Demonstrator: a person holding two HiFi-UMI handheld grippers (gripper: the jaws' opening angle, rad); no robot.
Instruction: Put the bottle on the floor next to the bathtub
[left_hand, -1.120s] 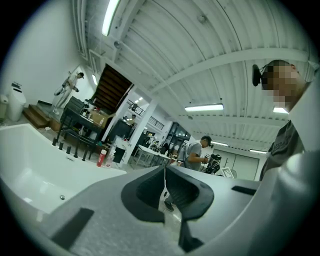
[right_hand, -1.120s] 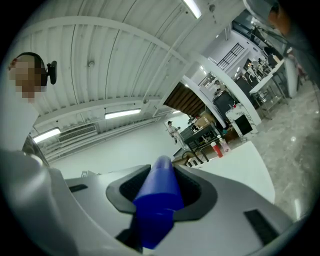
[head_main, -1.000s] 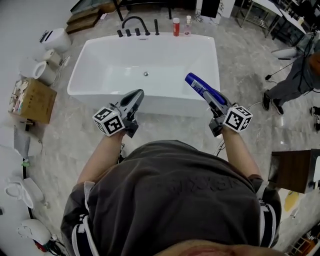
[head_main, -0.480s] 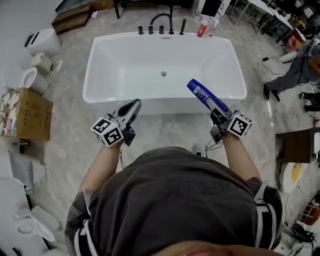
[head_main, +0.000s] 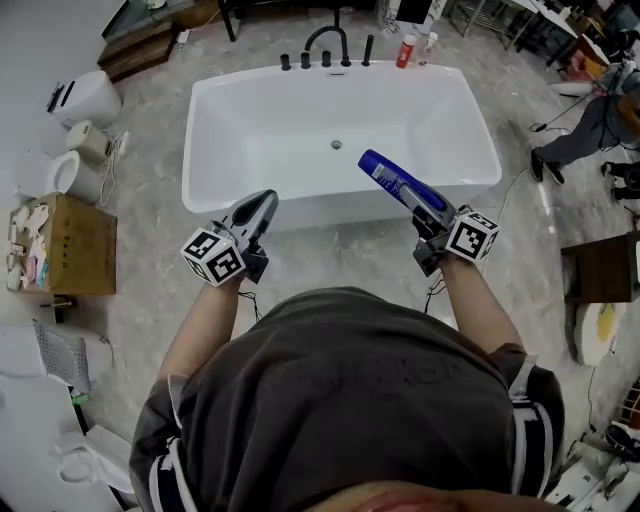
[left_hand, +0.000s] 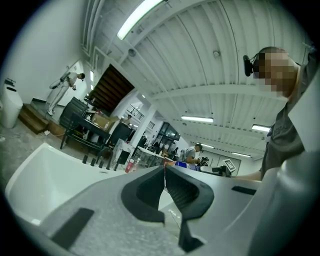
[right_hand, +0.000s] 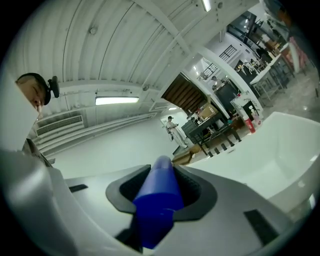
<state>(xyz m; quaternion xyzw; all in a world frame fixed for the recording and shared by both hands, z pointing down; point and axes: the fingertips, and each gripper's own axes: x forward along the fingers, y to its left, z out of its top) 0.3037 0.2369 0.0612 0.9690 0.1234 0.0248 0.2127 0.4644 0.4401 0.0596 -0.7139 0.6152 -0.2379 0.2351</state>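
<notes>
A blue bottle sticks up and to the left out of my right gripper, which is shut on it; in the right gripper view the bottle fills the gap between the dark pads. It hangs over the front rim of the white bathtub. My left gripper is held in front of the tub's near wall, jaws closed together with nothing between them; the left gripper shows its pads meeting.
Grey marbled floor surrounds the tub. Black taps and two small bottles stand at the tub's far end. A cardboard box and white toilet parts lie at the left. A person stands at the right.
The view has shifted so the tub sits further right and nearer. The bottle and right gripper have moved slightly up and left. The left gripper stays about where it was.
</notes>
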